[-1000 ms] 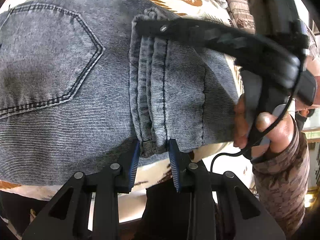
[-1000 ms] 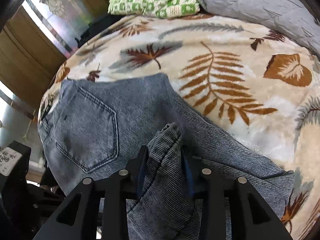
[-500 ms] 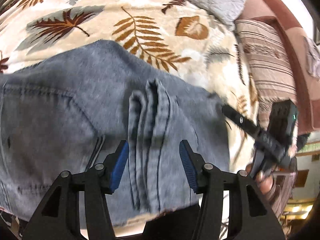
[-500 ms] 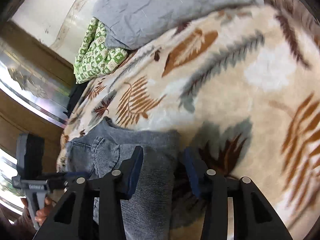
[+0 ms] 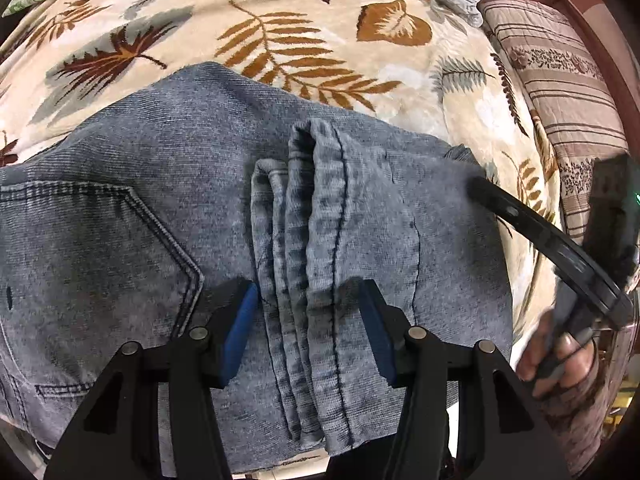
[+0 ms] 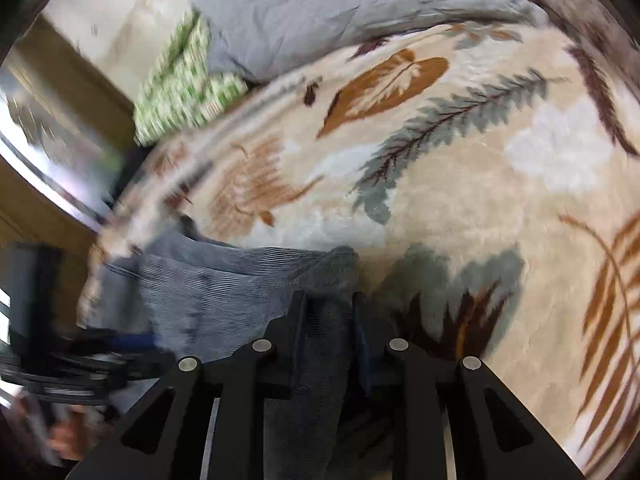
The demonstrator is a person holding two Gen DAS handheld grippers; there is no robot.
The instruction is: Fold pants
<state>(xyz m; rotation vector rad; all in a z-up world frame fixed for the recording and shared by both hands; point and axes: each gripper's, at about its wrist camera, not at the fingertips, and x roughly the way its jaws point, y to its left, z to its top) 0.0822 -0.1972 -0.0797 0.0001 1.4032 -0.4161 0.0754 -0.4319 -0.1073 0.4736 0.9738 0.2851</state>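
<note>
The jaws of the left gripper (image 5: 308,320) are held apart, roughly half open, and point steeply down at the pants (image 5: 160,208). Between the blue pads (image 5: 240,328) a bunched stack of hem folds (image 5: 304,240) is seen, but the pads stand clear of the cloth on either side and nothing is gripped. Just left of the jaws a back pocket (image 5: 92,264) with dark stitching is shown; beyond the jaws the grey denim lies spread flat on the bed's leaf-patterned blanket (image 5: 280,28). To the right of the jaws the far edge of the pants is met by the right gripper (image 5: 476,188), which is carried by a hand (image 5: 560,356) in a patterned sleeve. Past that, a striped cushion (image 5: 560,80) is visible.

The jaws of the right gripper (image 6: 330,312) are closing, and a fold of the pants (image 6: 240,280) is caught between them; the pads appear to be pressing on the denim, though the view is blurred. Left of these jaws the rest of the garment is laid out, with the left gripper (image 6: 100,356) smeared at the lower left. Ahead of the jaws the blanket (image 6: 460,200) stretches away to a grey quilt (image 6: 340,8) and a green checked cloth (image 6: 180,92).
</note>
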